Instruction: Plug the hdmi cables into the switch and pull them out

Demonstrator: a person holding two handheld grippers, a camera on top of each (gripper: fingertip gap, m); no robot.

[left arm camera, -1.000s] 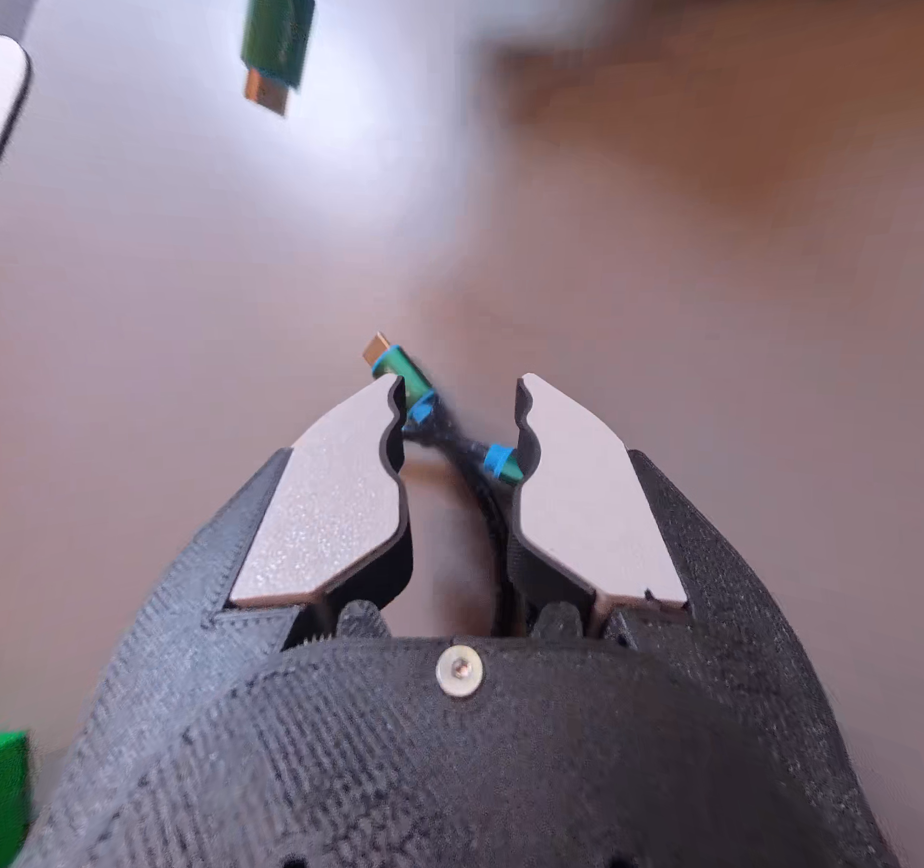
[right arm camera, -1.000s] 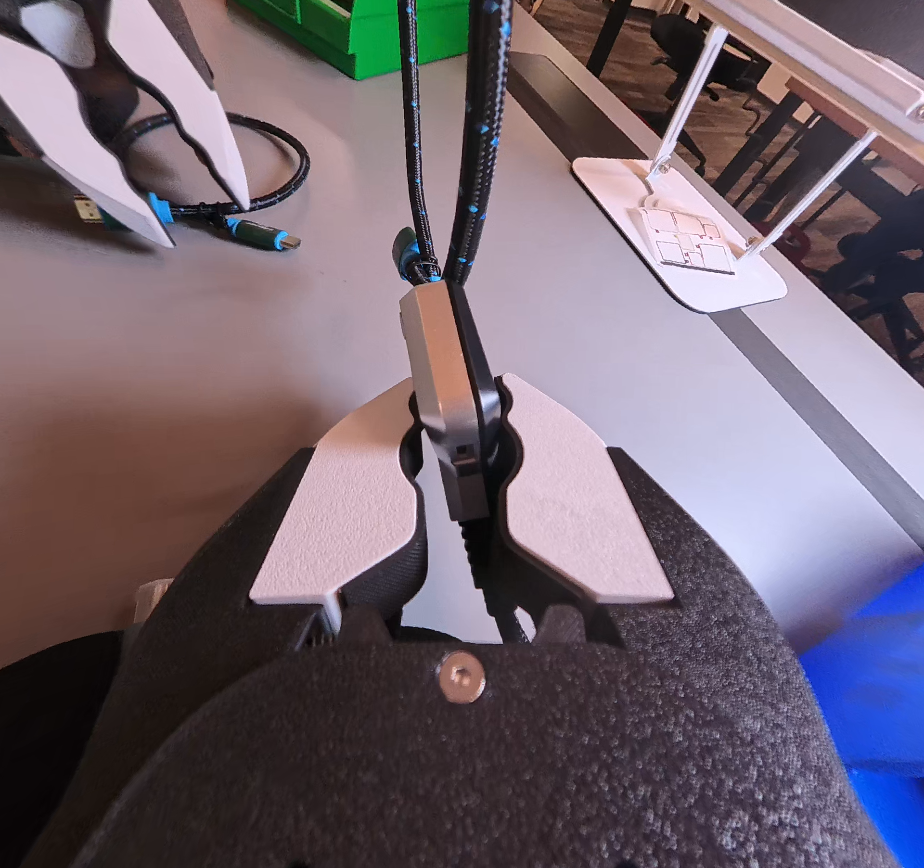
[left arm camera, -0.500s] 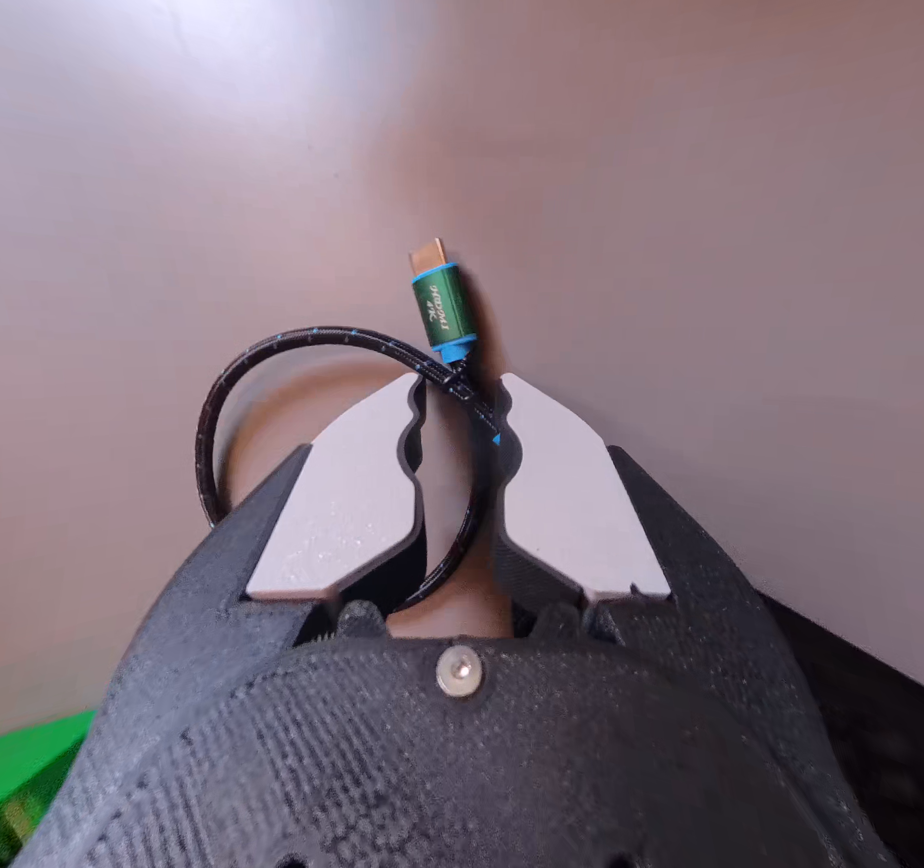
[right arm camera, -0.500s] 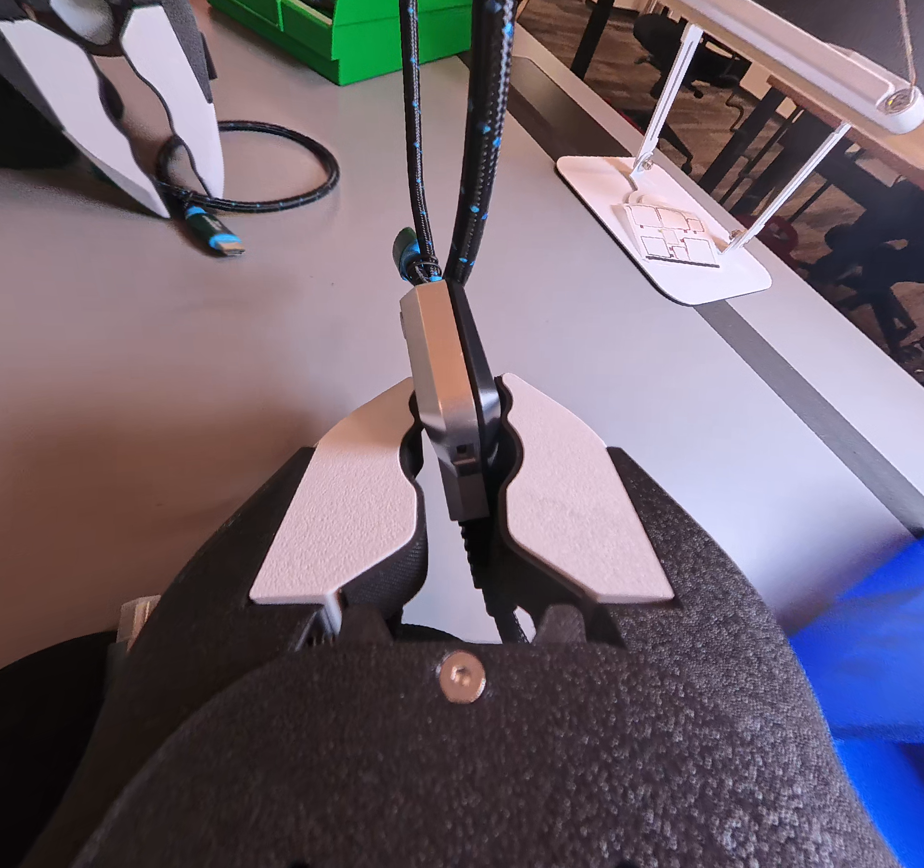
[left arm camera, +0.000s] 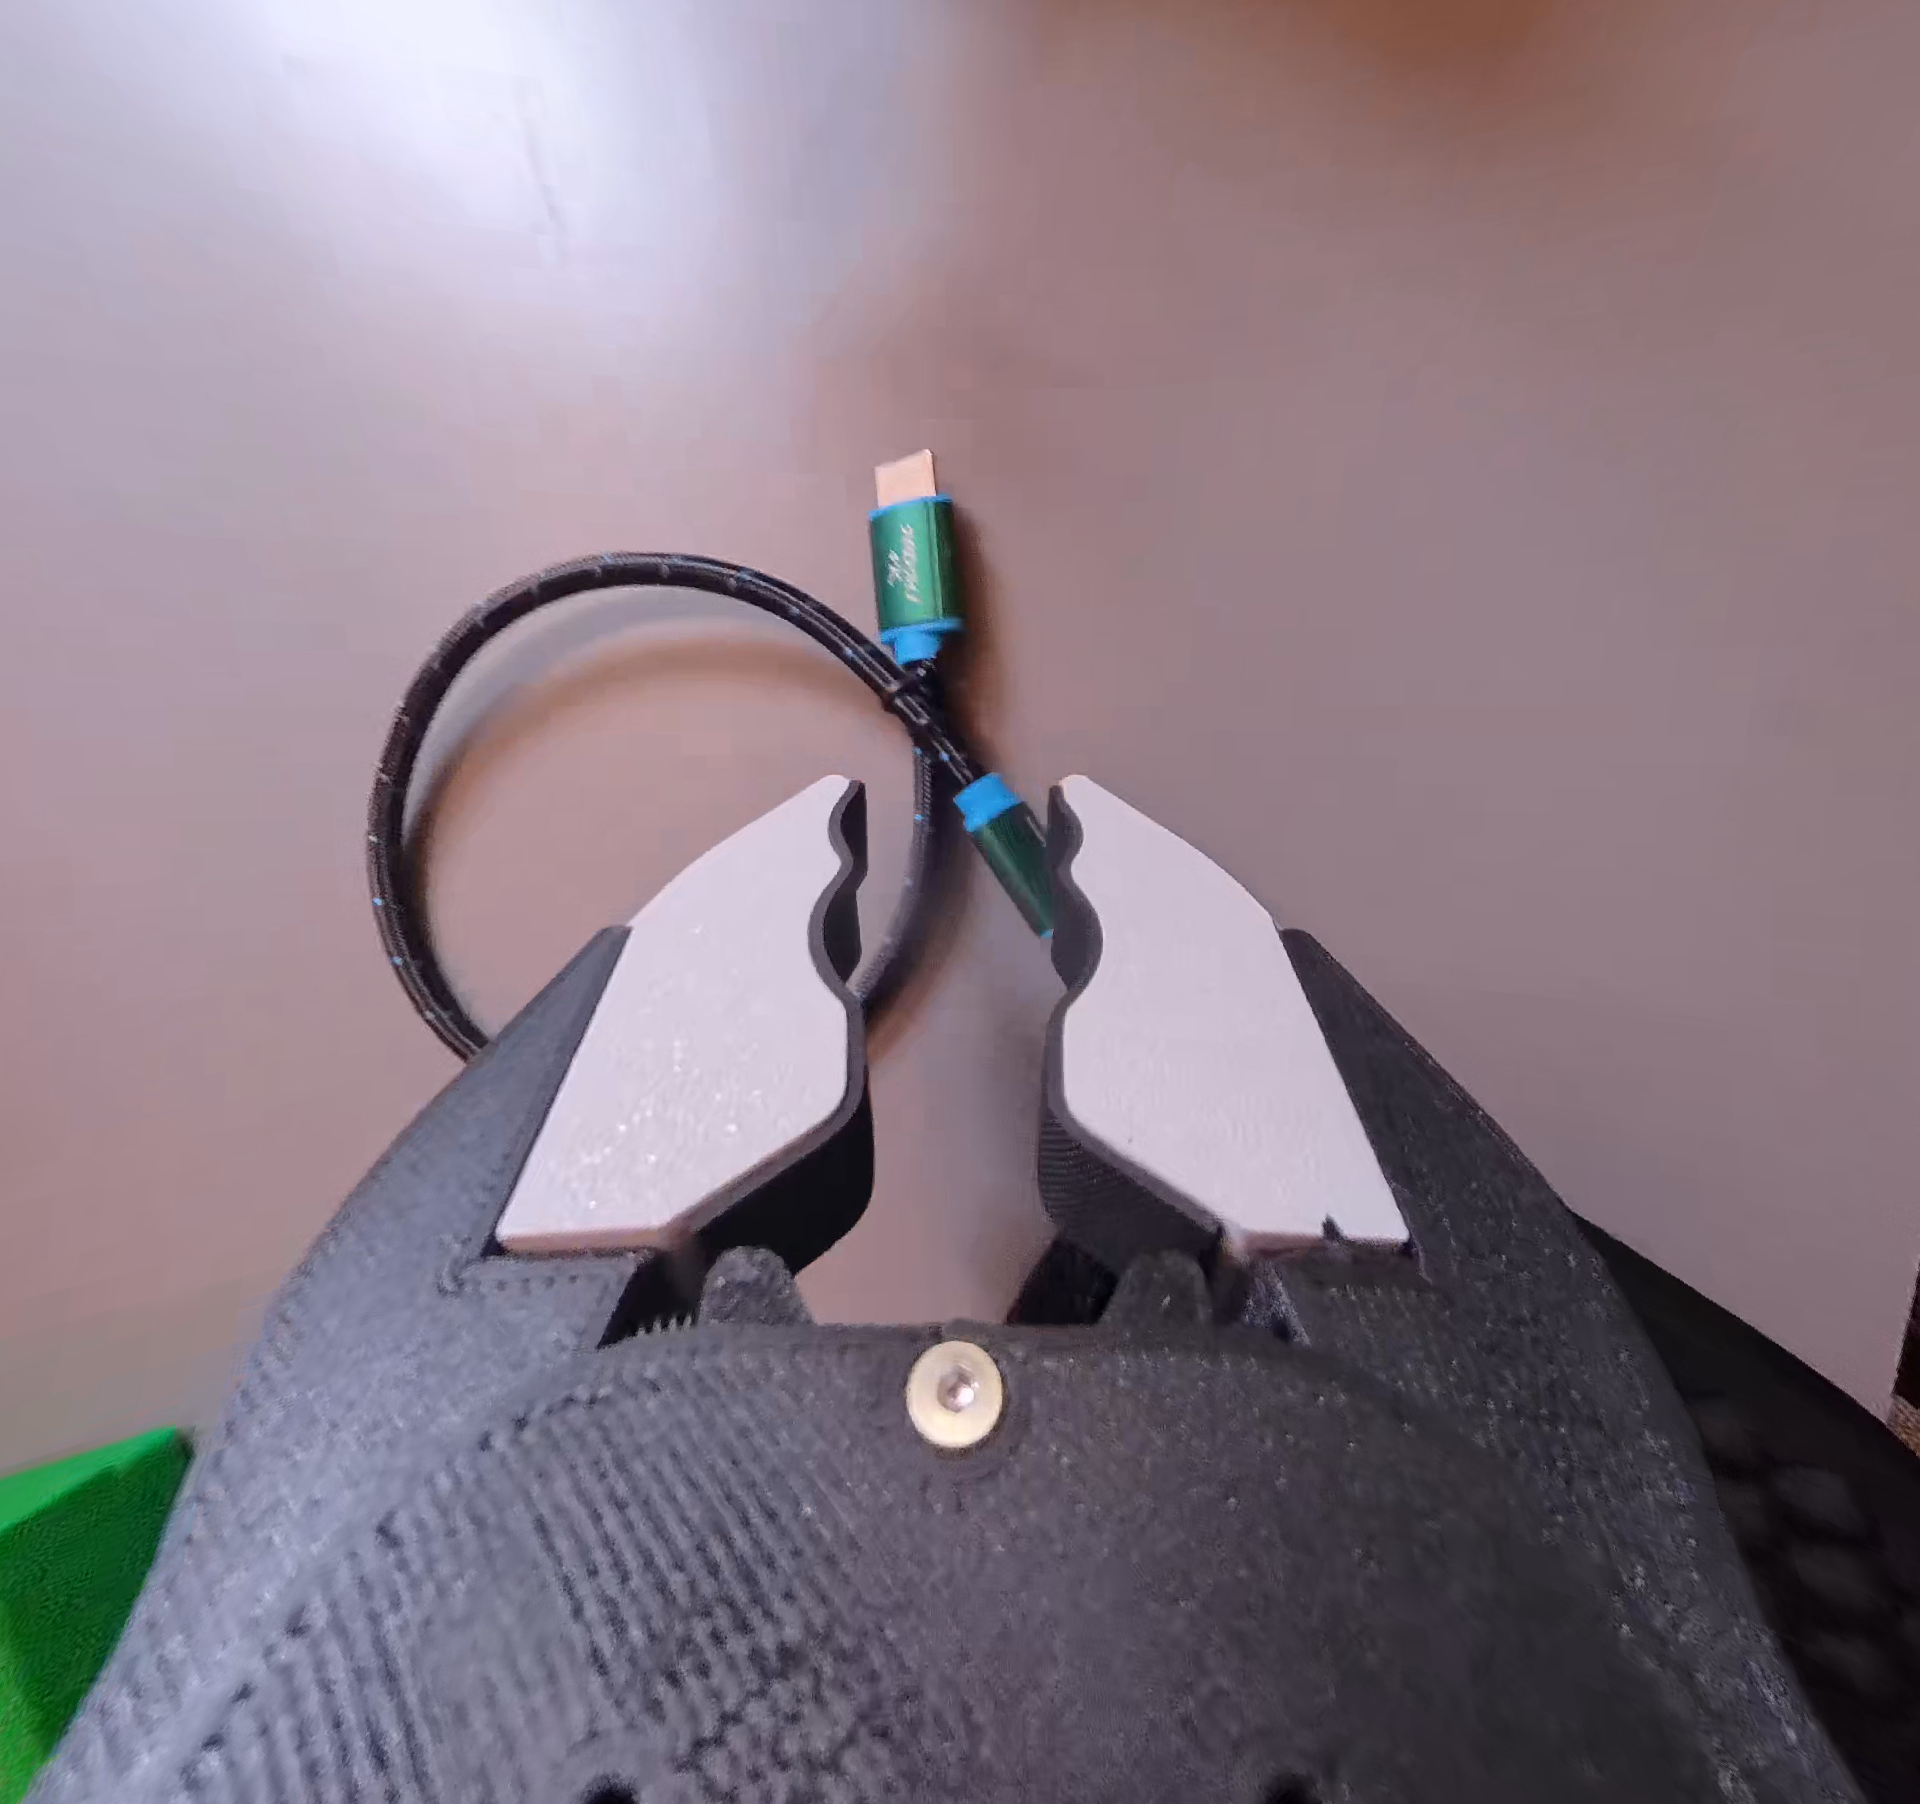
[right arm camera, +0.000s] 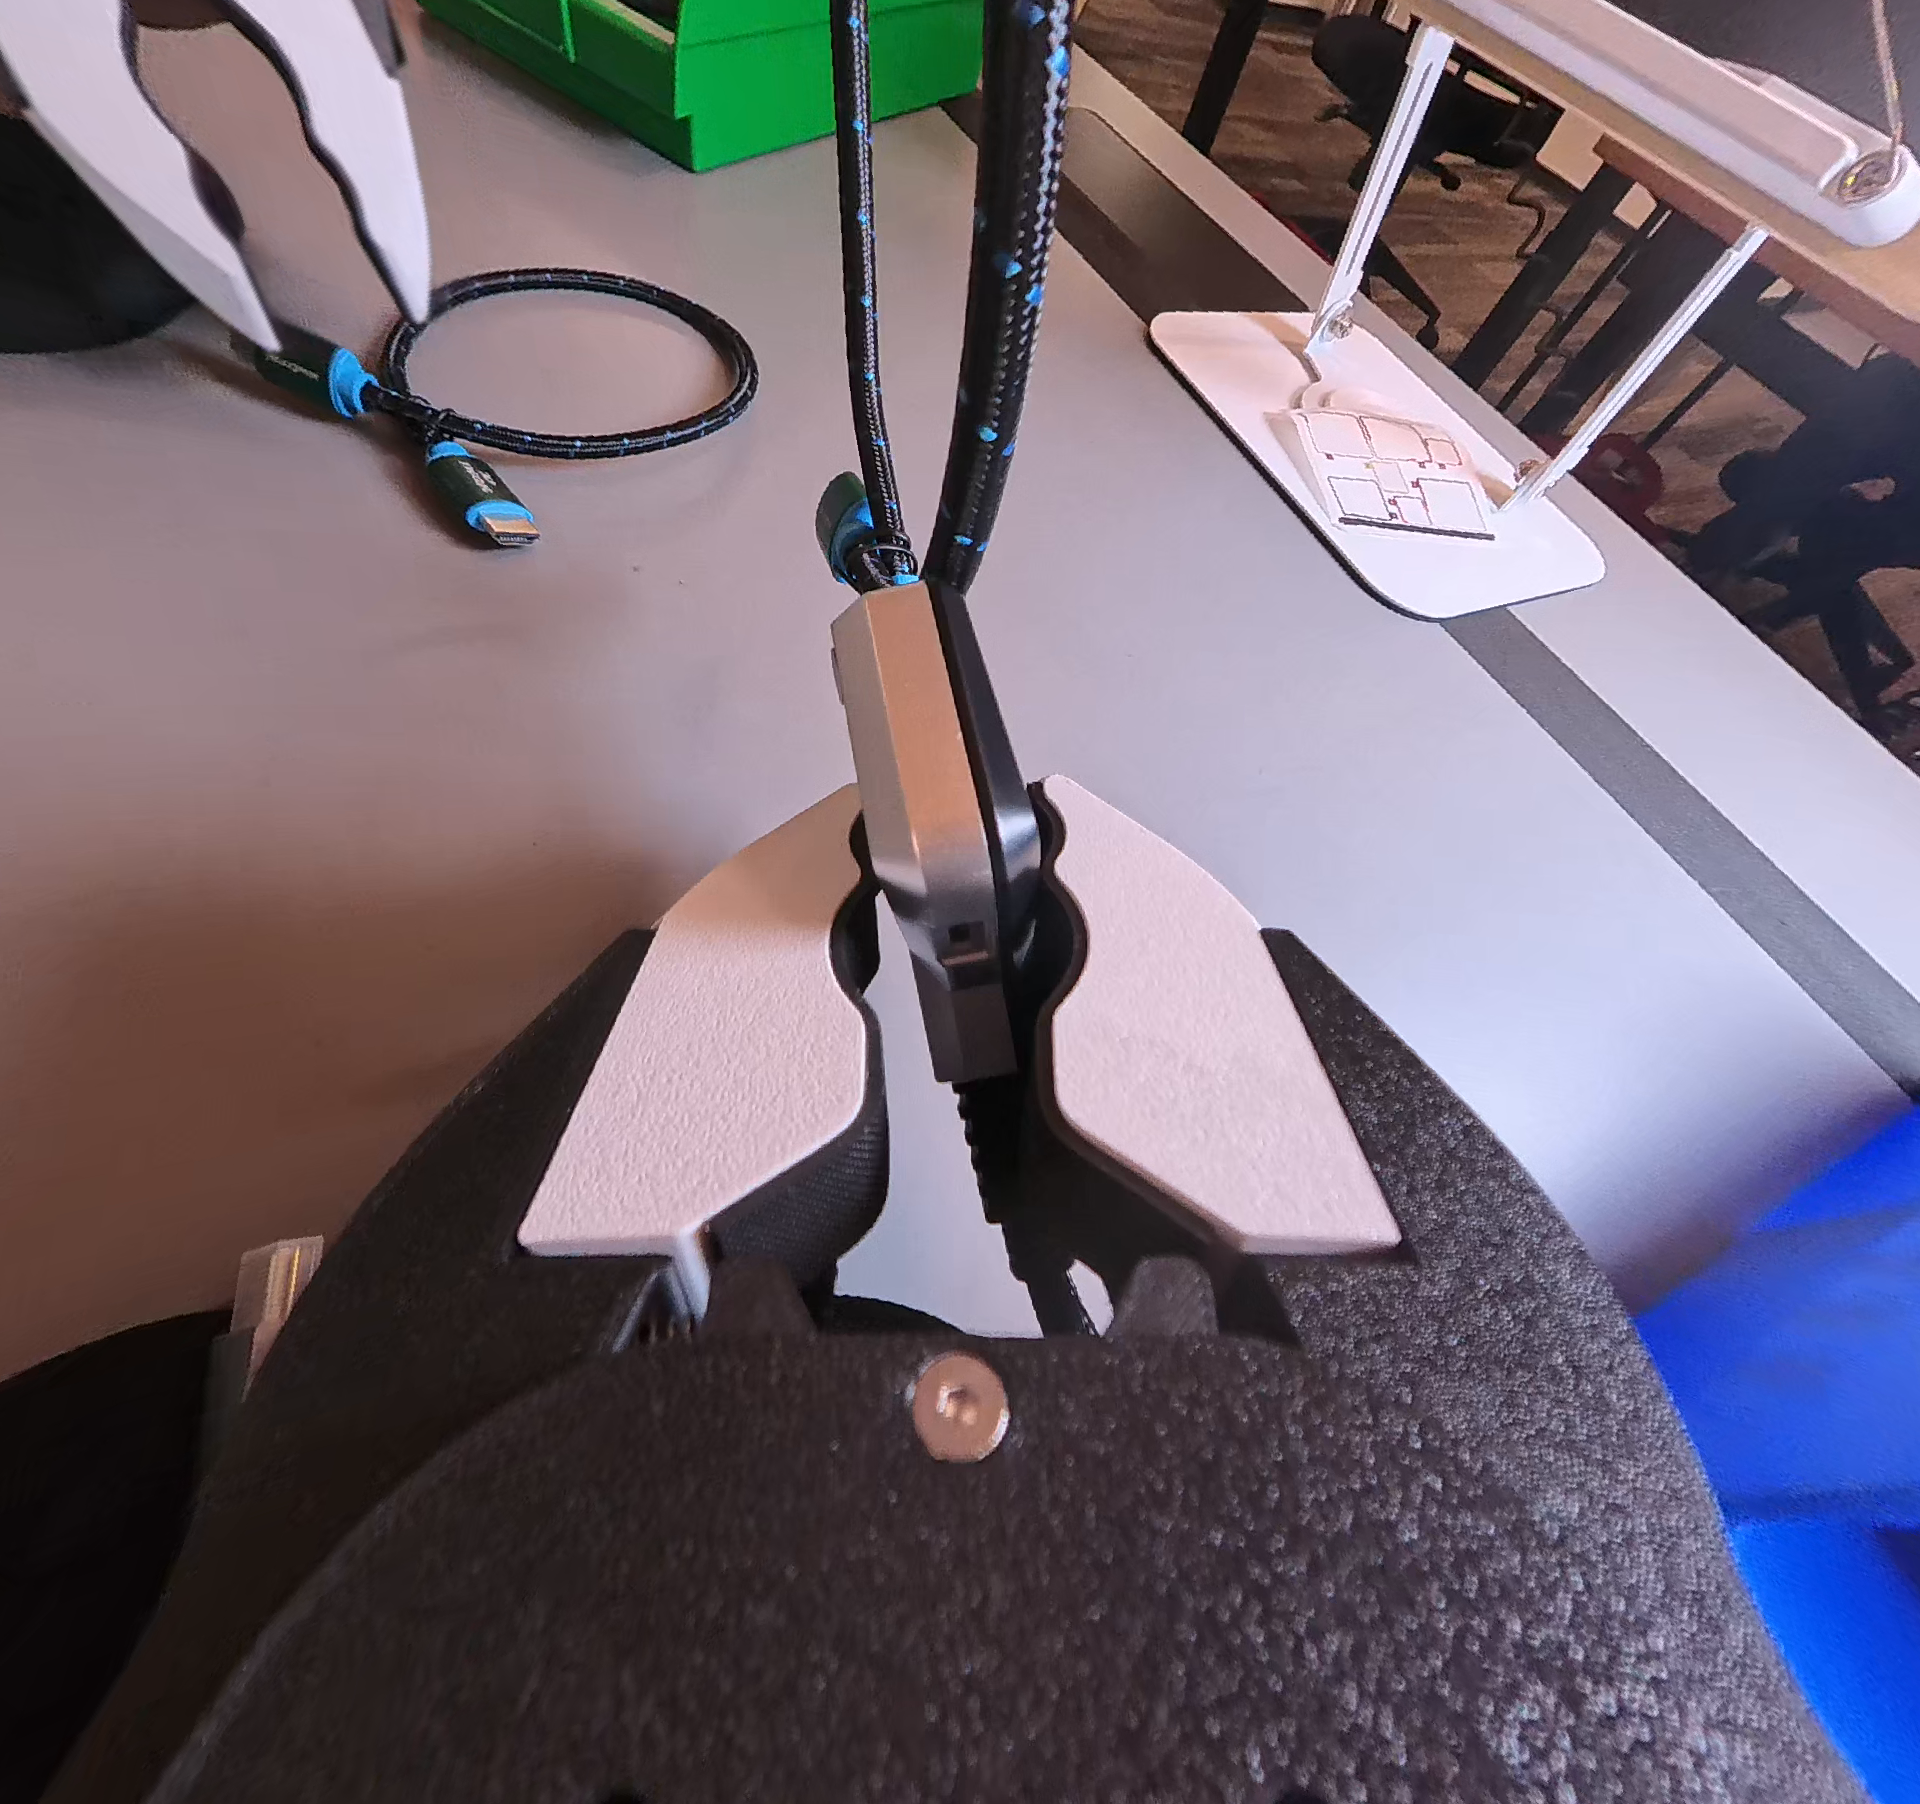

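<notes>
In the left wrist view, we see our left gripper (left arm camera: 954, 798) over a plain grey table (left arm camera: 1455, 507), its two white fingers standing narrowly apart. Between them lie a green metal plug with blue collars (left arm camera: 1006, 855) and a strand of the short black braided cable with blue flecks (left arm camera: 416, 767). The plug rests against the inner edge of the right finger (left arm camera: 1164, 975); the left finger is clear of both, so nothing is clamped. The cable loops out to the left and crosses itself just beyond the fingertips, where a second green plug with a gold tip (left arm camera: 914, 570) points away from us.

In the right wrist view, our right gripper (right arm camera: 951, 809) clamps a flat silver and black adapter box (right arm camera: 914, 767) on edge, both fingers pressing its sides. Two black braided cables (right arm camera: 997, 248) run from the box's far end out of the top of the view. Far left, the left gripper (right arm camera: 332, 331) stands tip-down over the looped cable. Beyond lie a green plastic bin (right arm camera: 727, 40) and, on the right, a white lamp base (right arm camera: 1382, 466).
</notes>
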